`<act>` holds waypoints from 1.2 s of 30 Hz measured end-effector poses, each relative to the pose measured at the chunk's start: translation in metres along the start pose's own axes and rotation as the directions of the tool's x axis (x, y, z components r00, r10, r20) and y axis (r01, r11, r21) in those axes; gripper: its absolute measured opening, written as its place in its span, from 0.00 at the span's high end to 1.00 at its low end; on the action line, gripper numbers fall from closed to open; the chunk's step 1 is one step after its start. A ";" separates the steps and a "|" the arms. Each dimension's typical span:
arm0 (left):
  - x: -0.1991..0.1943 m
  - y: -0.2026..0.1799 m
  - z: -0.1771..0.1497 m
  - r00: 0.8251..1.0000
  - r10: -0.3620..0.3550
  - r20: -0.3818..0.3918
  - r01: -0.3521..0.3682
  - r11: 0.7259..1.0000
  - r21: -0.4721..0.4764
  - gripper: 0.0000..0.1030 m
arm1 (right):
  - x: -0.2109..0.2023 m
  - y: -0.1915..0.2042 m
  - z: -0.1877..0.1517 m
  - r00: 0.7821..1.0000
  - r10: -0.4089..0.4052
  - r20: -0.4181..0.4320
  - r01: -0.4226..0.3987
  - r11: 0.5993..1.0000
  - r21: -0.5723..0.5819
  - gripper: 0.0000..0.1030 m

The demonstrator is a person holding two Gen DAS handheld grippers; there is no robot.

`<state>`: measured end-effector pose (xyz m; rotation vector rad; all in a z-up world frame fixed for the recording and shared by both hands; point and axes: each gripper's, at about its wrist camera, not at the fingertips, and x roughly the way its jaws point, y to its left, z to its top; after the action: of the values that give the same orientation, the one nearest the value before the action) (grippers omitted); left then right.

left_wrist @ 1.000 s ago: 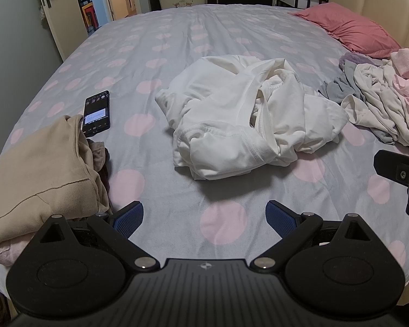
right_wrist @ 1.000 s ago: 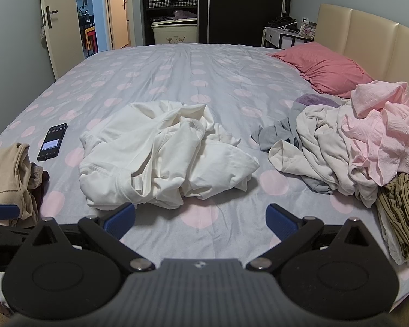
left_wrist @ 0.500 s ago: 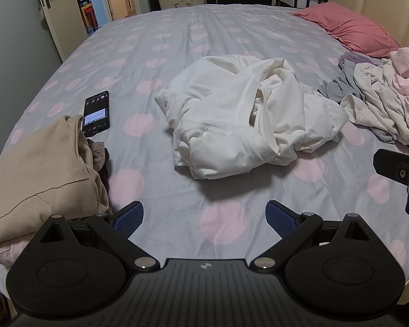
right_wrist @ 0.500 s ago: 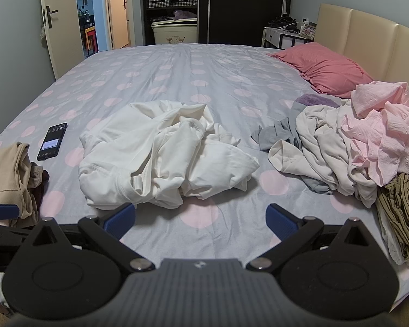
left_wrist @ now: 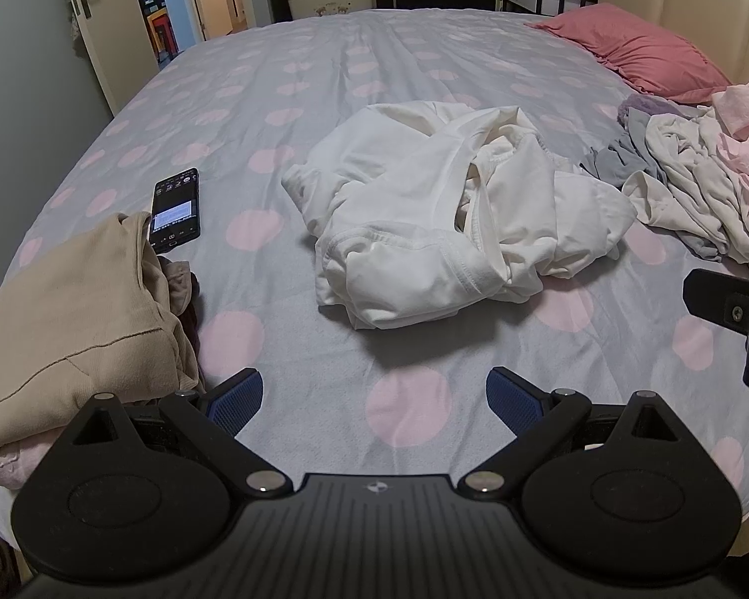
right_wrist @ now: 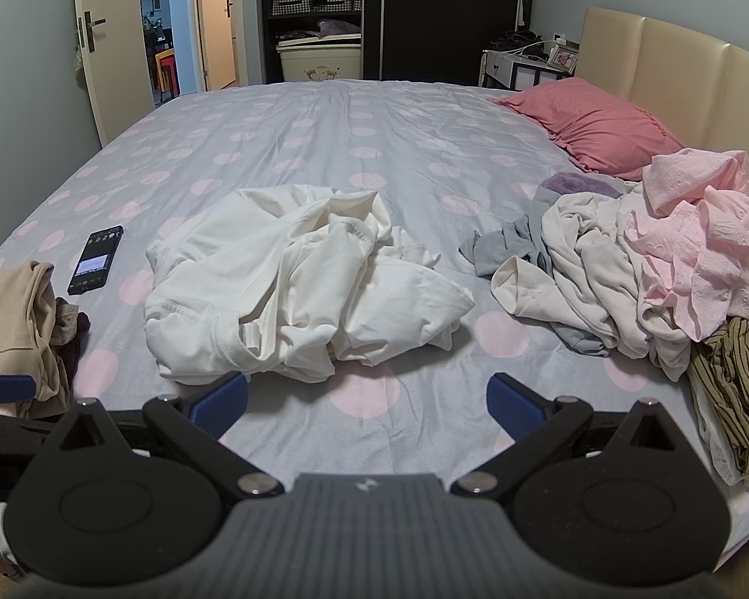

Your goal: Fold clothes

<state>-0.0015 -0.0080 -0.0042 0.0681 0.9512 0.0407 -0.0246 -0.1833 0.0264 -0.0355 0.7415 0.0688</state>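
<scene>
A crumpled white garment [left_wrist: 439, 219] [right_wrist: 294, 289] lies in a heap in the middle of the grey bed with pink dots [left_wrist: 299, 80] [right_wrist: 374, 115]. My left gripper [left_wrist: 374, 397] hovers open over the near edge of the bed, short of the garment, nothing between its blue pads. My right gripper [right_wrist: 367, 399] is also open and empty, just in front of the garment's near edge. A folded tan garment [left_wrist: 70, 319] [right_wrist: 12, 314] rests at the near left.
A pile of unfolded clothes [right_wrist: 649, 259] [left_wrist: 699, 184], cream, pink, grey and striped, covers the right side. A black phone [left_wrist: 176, 209] [right_wrist: 96, 259] lies left of the white garment. A red pillow [right_wrist: 594, 125] sits by the headboard. An open door [right_wrist: 95, 40] stands far left.
</scene>
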 end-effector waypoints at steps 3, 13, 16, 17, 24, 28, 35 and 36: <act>0.000 0.000 0.000 1.000 0.001 0.000 -0.001 1.000 0.001 0.05 | 0.000 0.000 0.000 1.000 0.000 0.000 0.000 1.000 -0.001 0.00; 0.000 -0.001 -0.001 1.000 0.000 0.001 0.000 1.000 0.006 0.05 | 0.000 0.001 0.000 1.000 0.000 0.002 0.000 1.000 0.000 0.00; 0.000 -0.002 -0.001 1.000 0.000 0.002 0.000 1.000 0.009 0.05 | 0.000 0.001 0.001 1.000 0.000 0.002 0.000 1.000 0.000 0.00; 0.000 -0.002 -0.001 1.000 -0.001 0.003 0.001 1.000 0.009 0.05 | 0.000 0.001 0.001 1.000 0.000 0.002 0.000 1.000 0.001 0.00; 0.006 -0.003 -0.002 1.000 -0.002 0.026 0.001 1.000 0.030 0.09 | -0.004 0.000 0.003 1.000 0.011 0.011 -0.011 1.000 0.008 0.00; 0.012 -0.007 -0.002 0.999 -0.018 0.041 0.016 0.999 0.051 0.14 | -0.008 -0.003 0.005 1.000 0.024 0.020 -0.024 1.000 0.017 0.00; 0.026 -0.026 -0.002 0.993 -0.068 0.092 0.057 0.991 0.125 0.24 | -0.014 -0.012 0.006 0.999 0.042 0.026 -0.043 0.998 0.036 0.00; 0.028 -0.031 -0.002 0.992 -0.072 0.102 0.057 0.988 0.141 0.25 | -0.015 -0.013 0.006 0.999 0.043 0.027 -0.044 0.998 0.039 0.00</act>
<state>0.0133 -0.0367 -0.0309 0.1654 0.8483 -0.0877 -0.0301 -0.1970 0.0410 0.0196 0.7176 0.0962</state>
